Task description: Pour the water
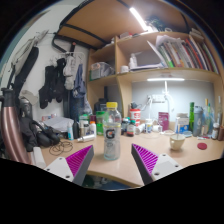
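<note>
Gatorade-style bottle (112,131), clear plastic with an orange cap and a green label band, stands upright on the pale wooden desk (120,168). It sits just ahead of the gripper (112,162), lined up with the gap between the two fingers but beyond their tips, touched by neither. The liquid inside looks pale; how full it is I cannot tell.

The gripper is spread wide and has hold of nothing. Its fingers are white and angular, each faced on the inside with a ribbed magenta pad; the left pad (80,160) and the right pad (146,158) slant in toward the bottle's base.

To the right of the bottle, further along the desk, a small pale cup (177,142) stands on its own, round and short. Beyond it a flat red round thing (203,146) lies on the desktop. Behind the bottle the desk is crowded with small jars and containers too jumbled to name.

Left of the bottle a few thin loops, like hair ties (60,148), lie on the wood, and dark bags or clothing (52,85) hang on the wall. Above and to the right of the bottle, wooden shelves (165,72) hold a leaning row of books (185,52), with a bright strip light (166,79) under the shelf.
</note>
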Tool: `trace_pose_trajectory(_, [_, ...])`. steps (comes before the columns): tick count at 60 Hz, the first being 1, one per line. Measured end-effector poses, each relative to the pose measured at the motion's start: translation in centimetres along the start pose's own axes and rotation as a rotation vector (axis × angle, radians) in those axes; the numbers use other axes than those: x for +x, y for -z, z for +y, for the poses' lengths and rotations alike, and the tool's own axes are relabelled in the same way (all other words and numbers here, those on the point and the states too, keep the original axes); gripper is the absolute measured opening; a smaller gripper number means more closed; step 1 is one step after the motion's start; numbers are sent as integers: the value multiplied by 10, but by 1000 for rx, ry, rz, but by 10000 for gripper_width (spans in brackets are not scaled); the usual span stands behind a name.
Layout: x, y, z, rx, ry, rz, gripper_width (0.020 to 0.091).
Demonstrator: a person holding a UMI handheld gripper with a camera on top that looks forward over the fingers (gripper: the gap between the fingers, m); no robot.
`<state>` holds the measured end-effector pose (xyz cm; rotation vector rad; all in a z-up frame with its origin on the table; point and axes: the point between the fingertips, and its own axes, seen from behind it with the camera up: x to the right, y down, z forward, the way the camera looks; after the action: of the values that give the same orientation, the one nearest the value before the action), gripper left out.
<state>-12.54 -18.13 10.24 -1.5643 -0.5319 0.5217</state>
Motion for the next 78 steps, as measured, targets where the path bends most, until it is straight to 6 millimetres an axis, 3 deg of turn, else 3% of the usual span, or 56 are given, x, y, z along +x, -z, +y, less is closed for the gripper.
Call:
trace_pose_trajectory(7, [-11, -55, -8, 37, 51, 0, 844])
trace_pose_trajectory(17, [3, -126, 4, -26, 75, 93, 844])
trace_pose_trajectory(24, [11, -158, 2, -41, 34, 142, 844])
trace_pose_trajectory(34, [20, -189, 1, -57, -28, 218, 847])
trace_pose_trajectory(40, [26, -198, 6, -64, -61, 261, 809])
trace_pose_trajectory(44, [20, -202, 7, -58, -100, 250, 619])
trace_pose_trajectory(55, [24, -201, 7, -41, -66, 285, 475])
trace_pose_trajectory(71, [6, -204, 4, -82, 39, 198, 453])
trace_pose_trajectory(74, [5, -202, -9, -69, 25, 171, 455])
trace_pose_trajectory(78, [21, -195, -42, -13, 11, 179, 456])
